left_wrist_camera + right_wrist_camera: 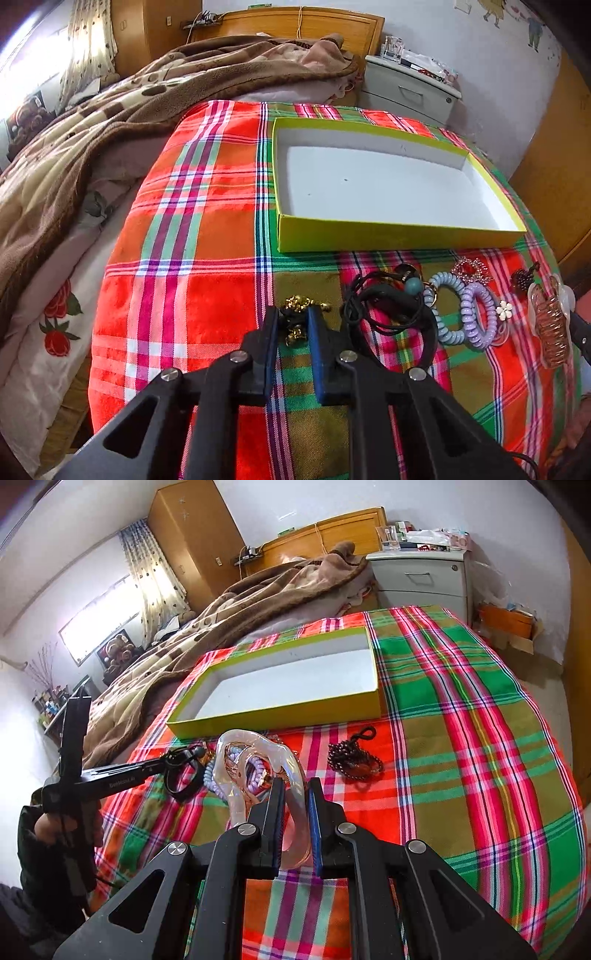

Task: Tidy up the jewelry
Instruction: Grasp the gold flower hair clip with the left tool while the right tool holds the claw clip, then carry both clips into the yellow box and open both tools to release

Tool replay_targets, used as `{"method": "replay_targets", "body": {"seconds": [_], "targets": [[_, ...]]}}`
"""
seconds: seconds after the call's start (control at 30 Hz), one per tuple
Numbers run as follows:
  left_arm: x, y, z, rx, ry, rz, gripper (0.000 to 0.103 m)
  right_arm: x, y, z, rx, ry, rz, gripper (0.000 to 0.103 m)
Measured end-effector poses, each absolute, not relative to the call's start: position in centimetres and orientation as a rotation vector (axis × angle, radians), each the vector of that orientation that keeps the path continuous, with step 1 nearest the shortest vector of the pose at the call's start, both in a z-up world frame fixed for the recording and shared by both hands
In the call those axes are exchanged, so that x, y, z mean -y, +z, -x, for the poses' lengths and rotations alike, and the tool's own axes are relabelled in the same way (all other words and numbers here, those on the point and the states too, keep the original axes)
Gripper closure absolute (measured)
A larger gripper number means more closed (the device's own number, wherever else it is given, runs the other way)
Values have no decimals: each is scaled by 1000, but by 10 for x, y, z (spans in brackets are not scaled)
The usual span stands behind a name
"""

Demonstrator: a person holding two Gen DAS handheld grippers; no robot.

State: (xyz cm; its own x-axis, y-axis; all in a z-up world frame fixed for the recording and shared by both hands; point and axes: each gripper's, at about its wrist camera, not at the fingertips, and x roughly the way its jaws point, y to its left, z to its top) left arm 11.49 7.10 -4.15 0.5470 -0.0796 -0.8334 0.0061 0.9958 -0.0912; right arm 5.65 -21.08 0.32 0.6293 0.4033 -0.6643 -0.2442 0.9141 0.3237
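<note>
An empty yellow-green box (369, 236) (280, 716) with a white inside lies on the plaid cloth. In the left wrist view my left gripper (292, 317) is closed around a gold and black trinket (295, 306) lying on the cloth. To its right lie a black cord necklace (388, 306), a blue coil band (448, 306), a purple coil band (480, 314) and a pink beaded piece (471, 269). In the right wrist view my right gripper (297, 786) is shut on a clear pink hair claw (258, 760). A dark bead bracelet (354, 760) lies to its right.
The plaid cloth (461, 738) covers a bed end. A brown blanket (110, 122) is heaped to the left. A grey nightstand (421, 579) stands behind the box. The left hand-held gripper's body (92, 775) shows at the left of the right wrist view.
</note>
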Motion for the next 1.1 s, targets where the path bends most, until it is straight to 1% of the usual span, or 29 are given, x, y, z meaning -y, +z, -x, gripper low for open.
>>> {"method": "replay_targets", "body": {"seconds": [0.27,0.6,0.8,1.1], "targets": [[-77,-34,-108,-970,-45,104,87,208,11,-61,-788,365,-208,90],[-83,0,-108,-895,-50,117,87,206,31,-81,-738,352,-200,90],[-85,19,-123,-857,-50,127,87,206,45,-104,-718,335,-191,90],[-90,27,-162,-850,-58,161,87,201,51,-144,-721,298,-159,90]]}}
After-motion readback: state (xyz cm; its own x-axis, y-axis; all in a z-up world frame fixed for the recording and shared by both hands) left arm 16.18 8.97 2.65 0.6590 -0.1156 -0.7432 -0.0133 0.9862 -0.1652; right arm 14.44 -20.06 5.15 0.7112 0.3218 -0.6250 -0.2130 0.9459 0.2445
